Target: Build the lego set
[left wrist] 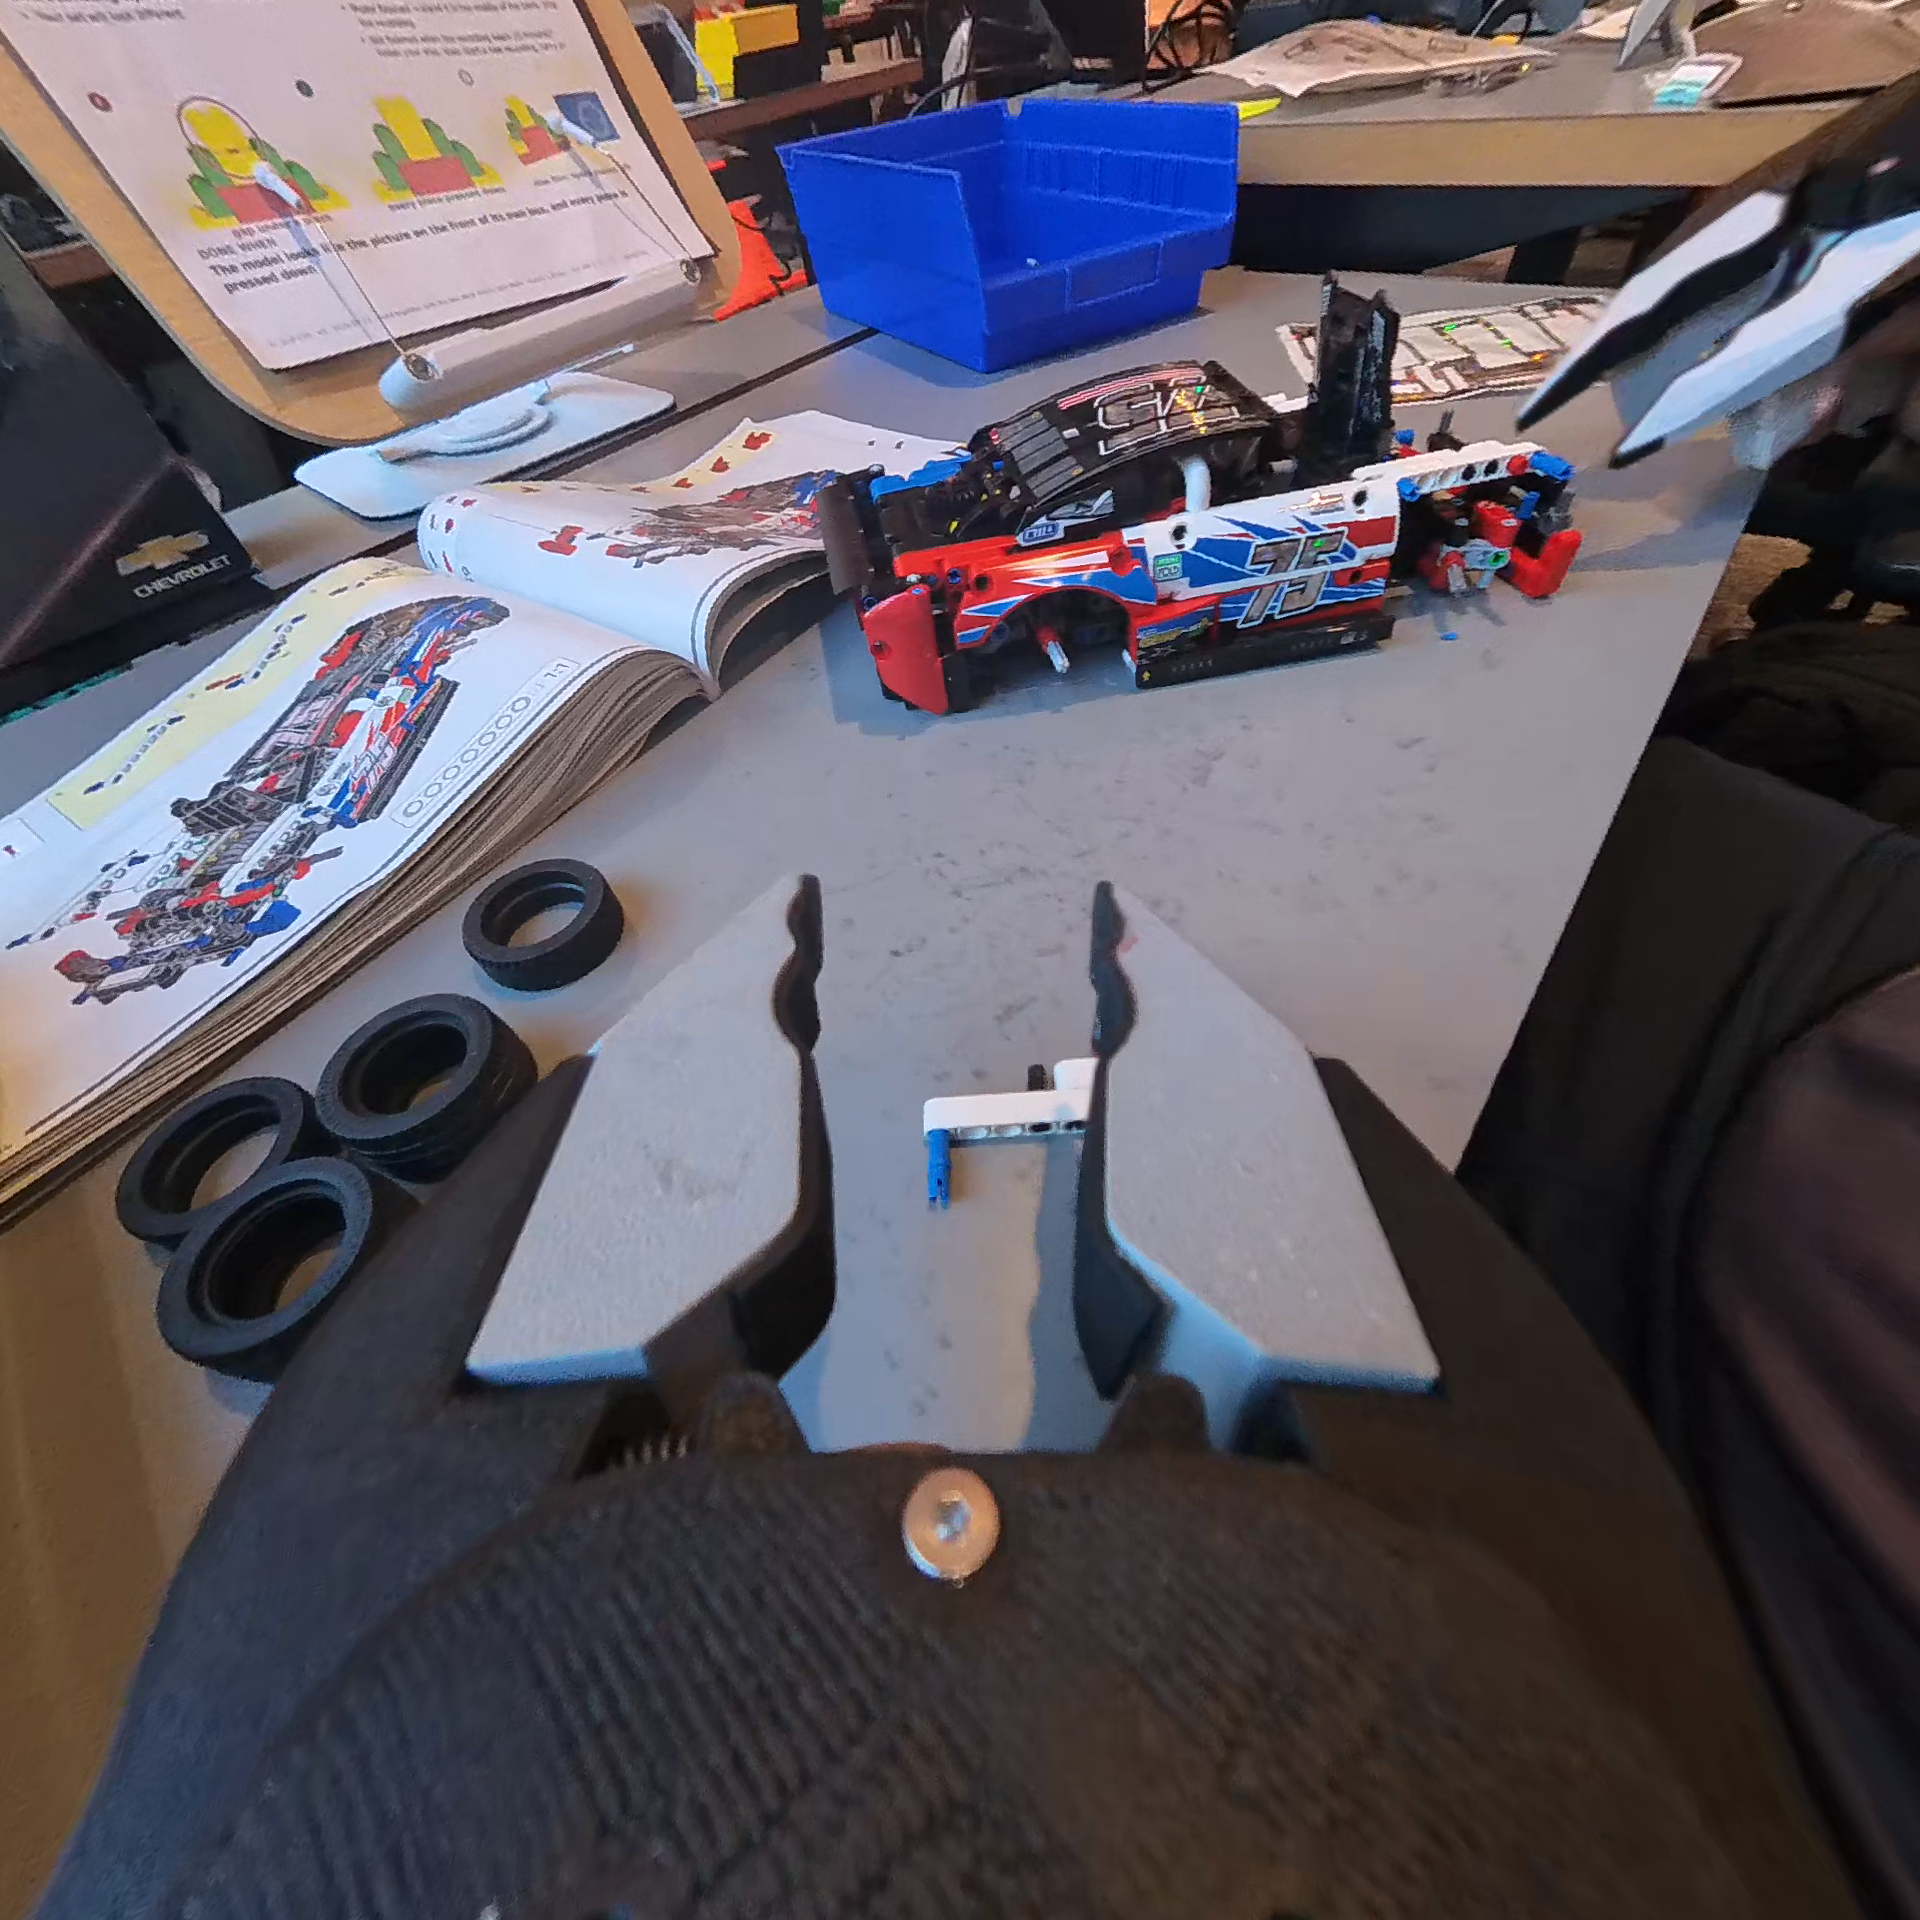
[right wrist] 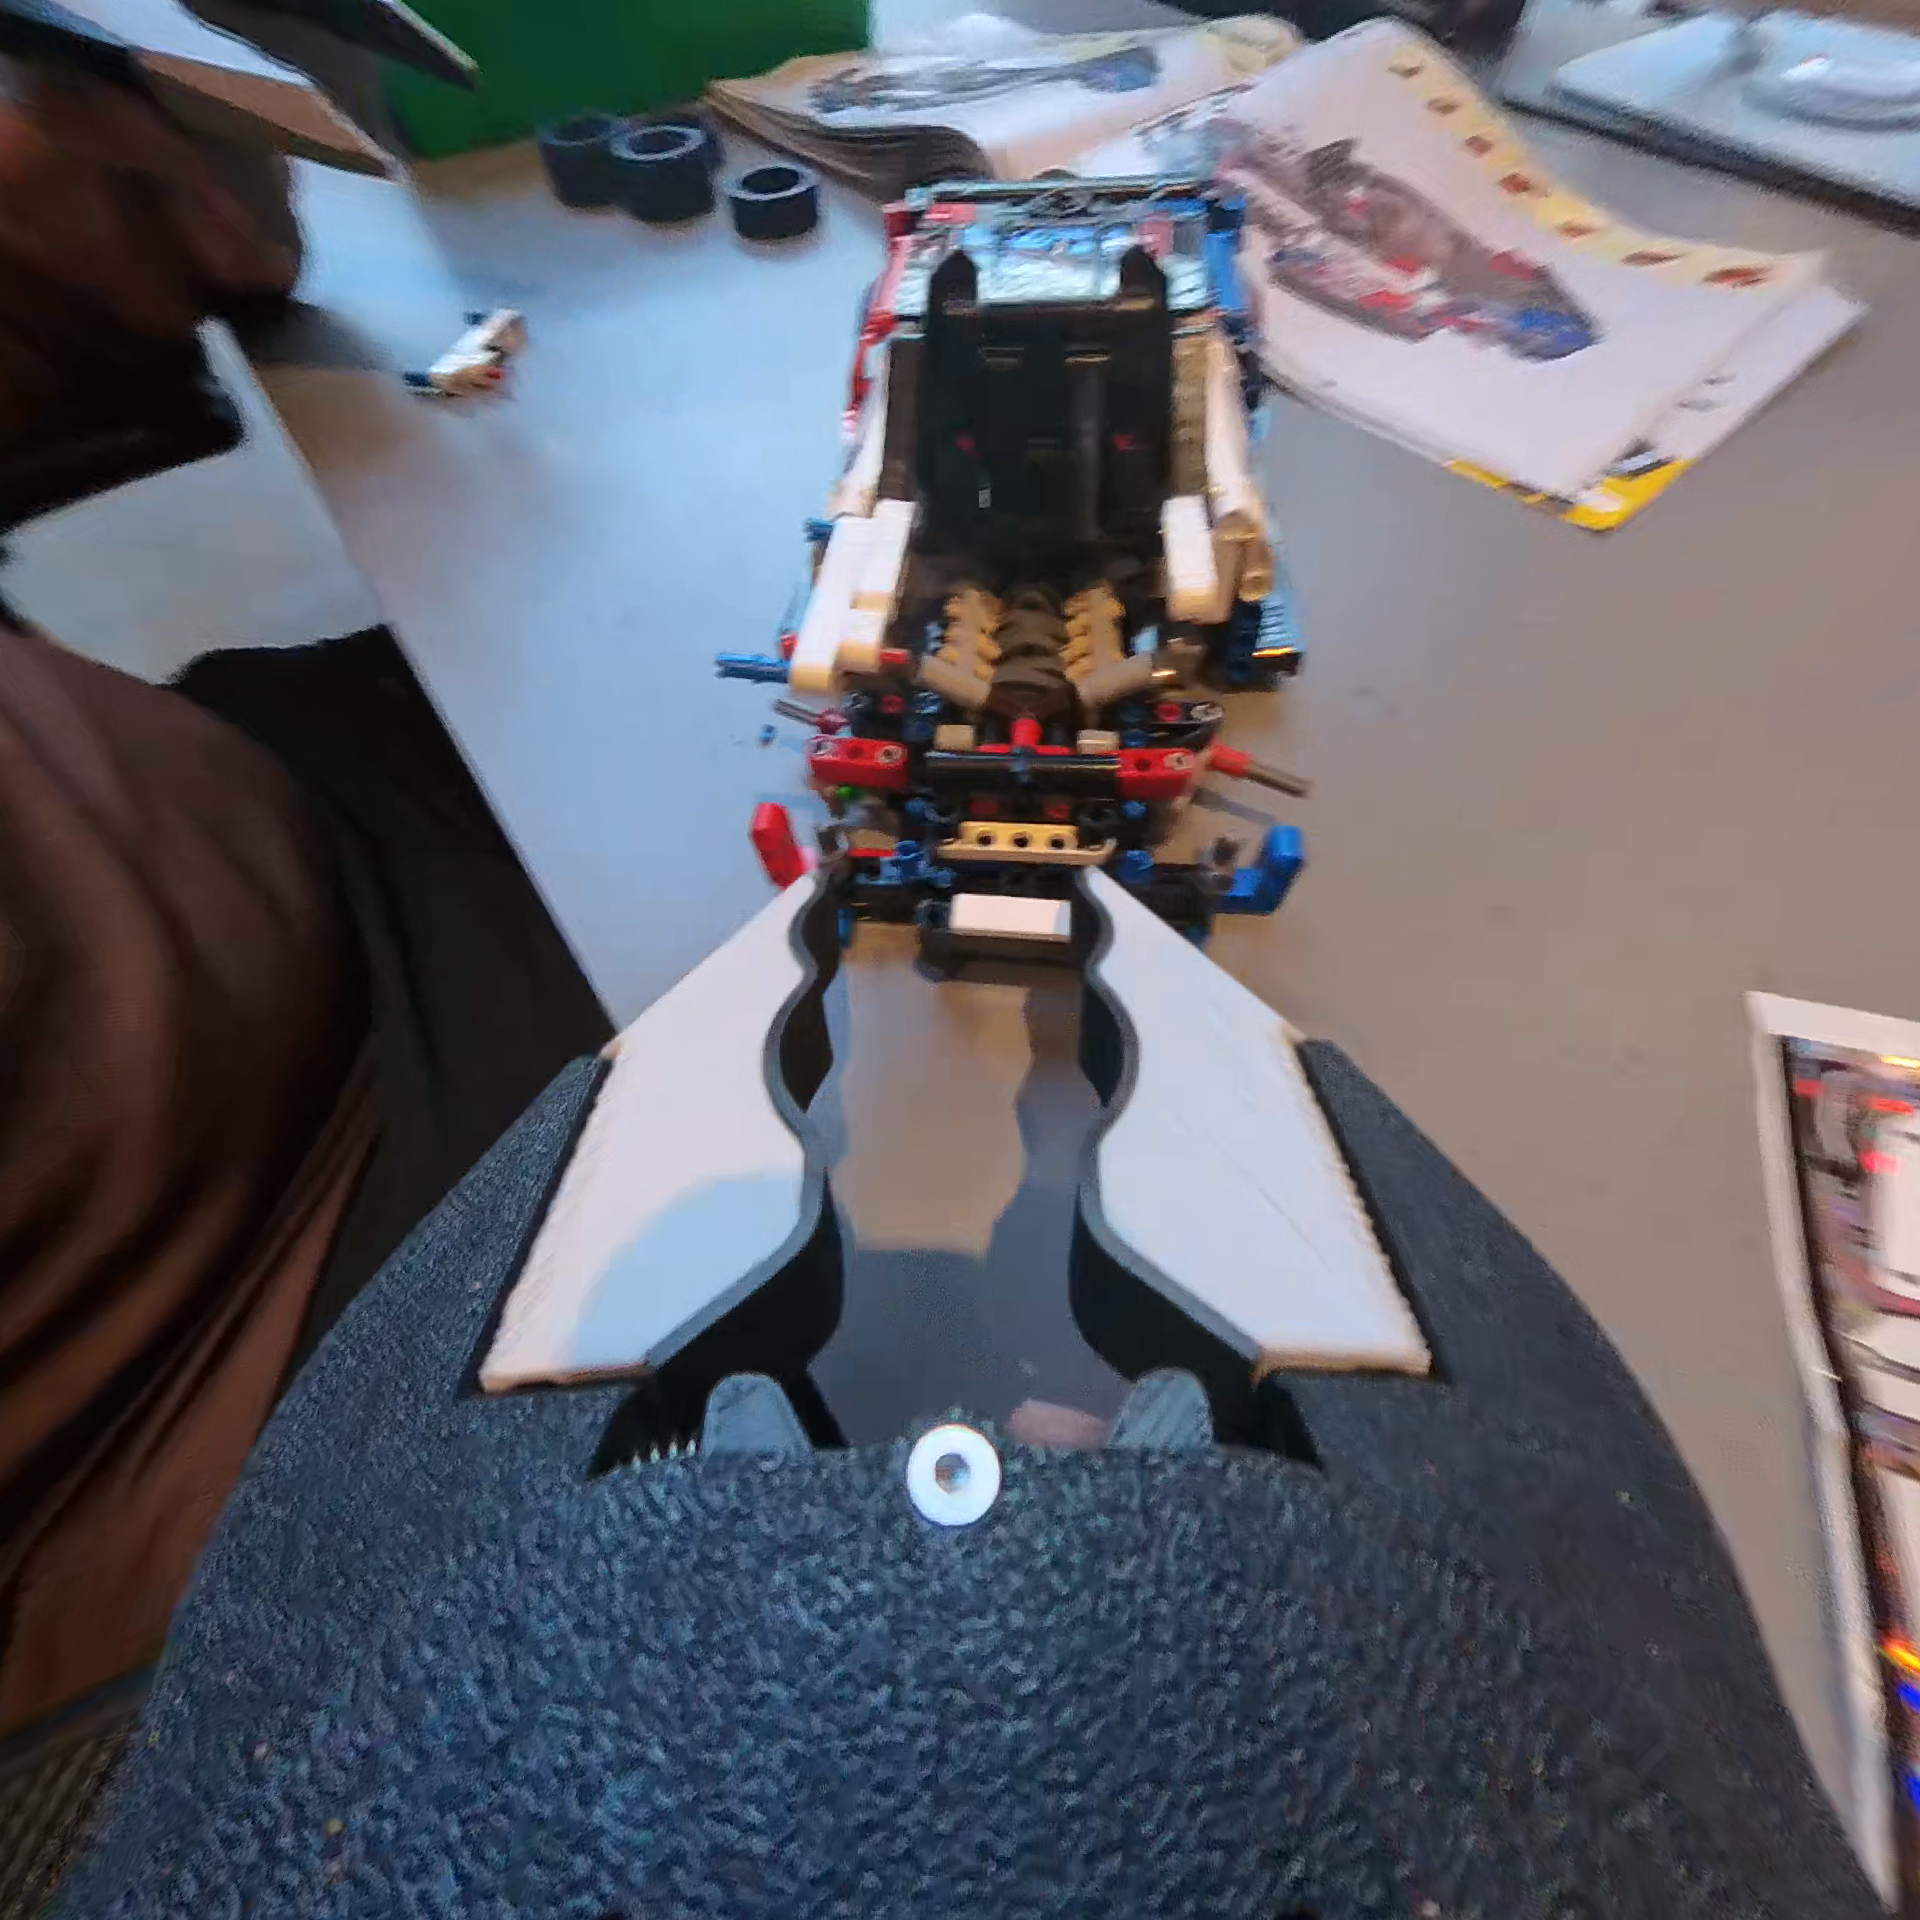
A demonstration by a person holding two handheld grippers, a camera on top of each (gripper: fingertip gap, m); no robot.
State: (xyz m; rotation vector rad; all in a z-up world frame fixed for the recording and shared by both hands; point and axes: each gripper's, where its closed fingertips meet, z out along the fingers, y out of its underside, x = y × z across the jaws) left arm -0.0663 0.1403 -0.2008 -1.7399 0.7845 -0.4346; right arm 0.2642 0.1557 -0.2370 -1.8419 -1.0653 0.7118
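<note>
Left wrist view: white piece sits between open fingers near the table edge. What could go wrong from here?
1. The white piece with the blue pin lies against one finger of the open left gripper, off-centre; closing may twist or flick it.
2. It lies near the table edge, so a slip could drop it.
3. The open right gripper is close to the car; it may knock exposed front parts loose.

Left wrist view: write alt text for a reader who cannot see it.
An open left gripper hovers over a grey table, above a small white piece with a blue pin. Beyond lies a half-built red, white and blue toy race car, with an open instruction booklet and four black tyres to the left.
</note>
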